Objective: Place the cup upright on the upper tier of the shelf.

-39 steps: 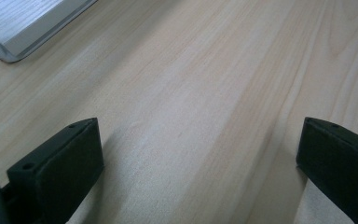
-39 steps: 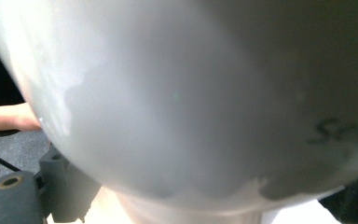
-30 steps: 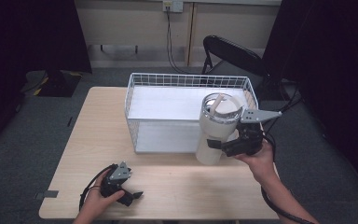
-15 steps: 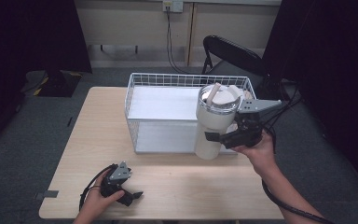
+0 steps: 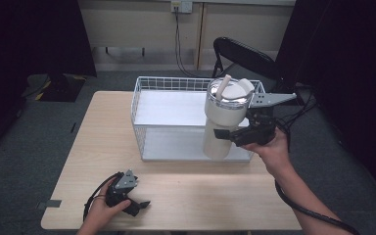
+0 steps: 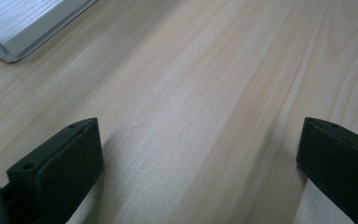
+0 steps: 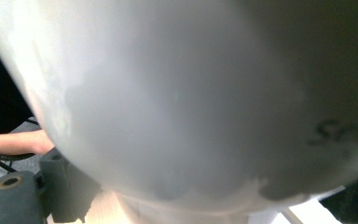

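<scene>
A large cream tumbler (image 5: 226, 117) with a lid and a straw is held right of centre in the high view, lifted above the front right corner of a white wire basket (image 5: 149, 107) that stands on the pale wooden table (image 5: 98, 147). The tumbler is clamped at mid-body between the jaws of the right gripper (image 5: 235, 134), which is gripped by the person's right hand (image 5: 269, 149). In the right gripper view the tumbler's blurred pale wall (image 7: 177, 93) is seen pressed close to the lens. At the lower left of the high view the left gripper (image 5: 139, 206) is rested on the table in the left hand (image 5: 103, 211). In the left gripper view its jaws are seen wide apart over bare wood (image 6: 191, 116), with a corner of the basket's base (image 6: 23, 23) at the upper left.
</scene>
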A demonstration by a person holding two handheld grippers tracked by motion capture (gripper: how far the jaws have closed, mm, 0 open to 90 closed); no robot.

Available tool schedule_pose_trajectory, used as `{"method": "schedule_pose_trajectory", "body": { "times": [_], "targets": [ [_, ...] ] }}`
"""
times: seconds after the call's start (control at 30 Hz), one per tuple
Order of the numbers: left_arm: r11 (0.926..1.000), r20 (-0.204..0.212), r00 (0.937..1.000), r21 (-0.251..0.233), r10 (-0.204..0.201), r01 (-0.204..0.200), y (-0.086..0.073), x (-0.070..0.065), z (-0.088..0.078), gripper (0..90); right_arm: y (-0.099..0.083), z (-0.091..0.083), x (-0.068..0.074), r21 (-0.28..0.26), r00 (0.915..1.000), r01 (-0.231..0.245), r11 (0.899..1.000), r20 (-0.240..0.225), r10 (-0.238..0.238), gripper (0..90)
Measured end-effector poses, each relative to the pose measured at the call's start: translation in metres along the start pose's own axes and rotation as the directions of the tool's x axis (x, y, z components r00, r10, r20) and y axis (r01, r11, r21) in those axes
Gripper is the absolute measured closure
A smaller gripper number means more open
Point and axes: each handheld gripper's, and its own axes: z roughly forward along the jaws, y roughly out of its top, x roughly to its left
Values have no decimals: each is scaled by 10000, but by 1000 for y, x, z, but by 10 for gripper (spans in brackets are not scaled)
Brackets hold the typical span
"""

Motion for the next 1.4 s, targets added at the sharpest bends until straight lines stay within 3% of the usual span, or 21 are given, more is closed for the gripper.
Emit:
{"method": "schedule_pose_trajectory", "body": {
  "times": [0.93,1.4],
  "targets": [
    [10000,-9,10000,-28,-26,26,0,0,0,0,42,2,-6,68,9994,-20,10000,360,18,97],
    [10000,-9,10000,-27,-27,27,0,0,0,0,56,3,-13,-257,9978,-80,9996,649,96,97]
  ]
}}
